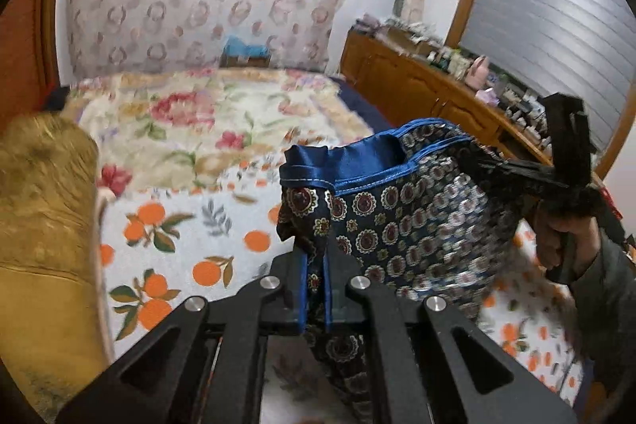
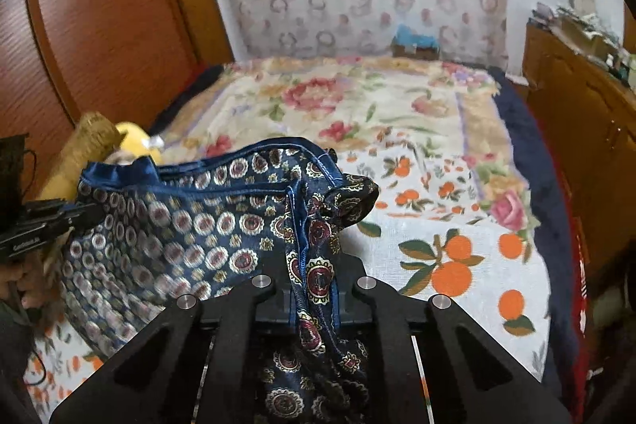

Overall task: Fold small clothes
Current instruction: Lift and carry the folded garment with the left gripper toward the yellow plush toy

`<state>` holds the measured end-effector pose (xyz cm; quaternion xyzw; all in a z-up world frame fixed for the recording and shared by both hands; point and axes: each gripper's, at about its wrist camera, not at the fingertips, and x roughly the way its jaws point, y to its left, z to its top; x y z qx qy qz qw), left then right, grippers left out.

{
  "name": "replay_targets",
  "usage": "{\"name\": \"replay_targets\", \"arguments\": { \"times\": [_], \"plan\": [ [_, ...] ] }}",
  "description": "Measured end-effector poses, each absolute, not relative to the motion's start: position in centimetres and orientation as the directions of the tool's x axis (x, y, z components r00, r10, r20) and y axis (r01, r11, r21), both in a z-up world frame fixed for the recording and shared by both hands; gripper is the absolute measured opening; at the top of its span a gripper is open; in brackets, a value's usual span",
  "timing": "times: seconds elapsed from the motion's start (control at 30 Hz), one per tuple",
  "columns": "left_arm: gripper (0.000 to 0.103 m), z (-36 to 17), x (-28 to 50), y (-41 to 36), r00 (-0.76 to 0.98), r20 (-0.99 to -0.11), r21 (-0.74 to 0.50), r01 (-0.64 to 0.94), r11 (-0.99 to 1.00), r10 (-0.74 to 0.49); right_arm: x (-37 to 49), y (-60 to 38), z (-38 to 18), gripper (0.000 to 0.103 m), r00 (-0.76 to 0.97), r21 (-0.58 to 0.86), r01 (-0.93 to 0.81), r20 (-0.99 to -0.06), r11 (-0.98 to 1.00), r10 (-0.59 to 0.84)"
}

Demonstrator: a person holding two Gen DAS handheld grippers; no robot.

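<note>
The garment (image 1: 401,221), navy with round medallion patterns and a bright blue satin band along its top edge, hangs stretched in the air above the near end of the bed (image 1: 190,225). The left gripper (image 1: 316,289) pinches one bunched corner of it between closed fingers, the cloth running down through them. The right gripper (image 2: 316,289) pinches the opposite corner the same way, fabric spilling below its fingers. The bed's near part is covered by a white sheet (image 2: 457,225) printed with oranges; farther back lies a floral blanket (image 2: 357,98). A tan pillow (image 1: 43,209) sits at the bed's left edge, and a wooden cabinet (image 1: 417,82) stands beyond the right edge.
</note>
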<state>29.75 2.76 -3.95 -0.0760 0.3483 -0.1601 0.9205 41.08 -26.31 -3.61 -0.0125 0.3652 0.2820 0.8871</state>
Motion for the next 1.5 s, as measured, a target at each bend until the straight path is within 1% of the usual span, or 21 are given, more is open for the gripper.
{"name": "replay_targets", "arguments": {
  "times": [0.23, 0.47, 0.6, 0.8, 0.97, 1.13, 1.17, 1.2, 1.27, 1.5],
  "plan": [
    [0.003, 0.3, 25.2, 4.0, 0.777, -0.536, -0.235, 0.239, 0.942, -0.331, 37.9, -25.5, 0.8, 0.008, 0.63, 0.15, -0.544, -0.577, 0.826, 0.52],
    [0.003, 2.8, 21.0, 7.3, 0.836, -0.489, -0.199, 0.171, 0.965, -0.249, 35.0, -22.3, 4.9, 0.008, 0.638, 0.111, -0.616, -0.51, 0.78, 0.576],
    [0.003, 2.8, 19.3, 9.3, 0.855, -0.474, -0.198, 0.131, 0.971, -0.212, 34.1, -19.8, 6.3, 0.008, 0.628, 0.085, -0.655, -0.491, 0.751, 0.604],
    [0.003, 2.4, 16.9, 13.5, 0.881, -0.446, -0.235, 0.057, 0.97, -0.16, 33.5, -15.5, 7.8, 0.008, 0.603, 0.046, -0.707, -0.482, 0.705, 0.636],
    [0.003, 0.9, 15.0, 17.3, 0.897, -0.431, -0.282, -0.034, 0.959, -0.095, 33.6, -10.0, 9.6, 0.008, 0.573, -0.02, -0.765, -0.477, 0.644, 0.667],
    [0.003, -2.0, 14.0, 20.7, 0.894, -0.448, -0.341, -0.14, 0.93, -0.03, 34.5, -2.1, 9.9, 0.008, 0.555, -0.136, -0.81, -0.492, 0.571, 0.671],
    [0.003, -2.8, 13.9, 21.4, 0.888, -0.46, -0.348, -0.177, 0.92, -0.003, 34.9, 0.6, 9.7, 0.008, 0.574, -0.19, -0.804, -0.492, 0.563, 0.654],
    [0.003, -3.5, 13.5, 22.3, 0.888, -0.46, -0.368, -0.208, 0.906, 0.017, 35.2, 2.1, 9.5, 0.008, 0.579, -0.207, -0.802, -0.497, 0.56, 0.646],
    [0.003, -4.4, 13.0, 23.2, 0.889, -0.457, -0.385, -0.235, 0.892, 0.037, 35.8, 6.1, 8.9, 0.008, 0.567, -0.228, -0.814, -0.511, 0.534, 0.646],
    [0.003, -8.1, 12.2, 24.4, 0.842, -0.53, -0.376, -0.345, 0.86, 0.106, 36.5, 15.5, 5.5, 0.008, 0.506, -0.272, -0.859, -0.574, 0.433, 0.644]
  ]
}}
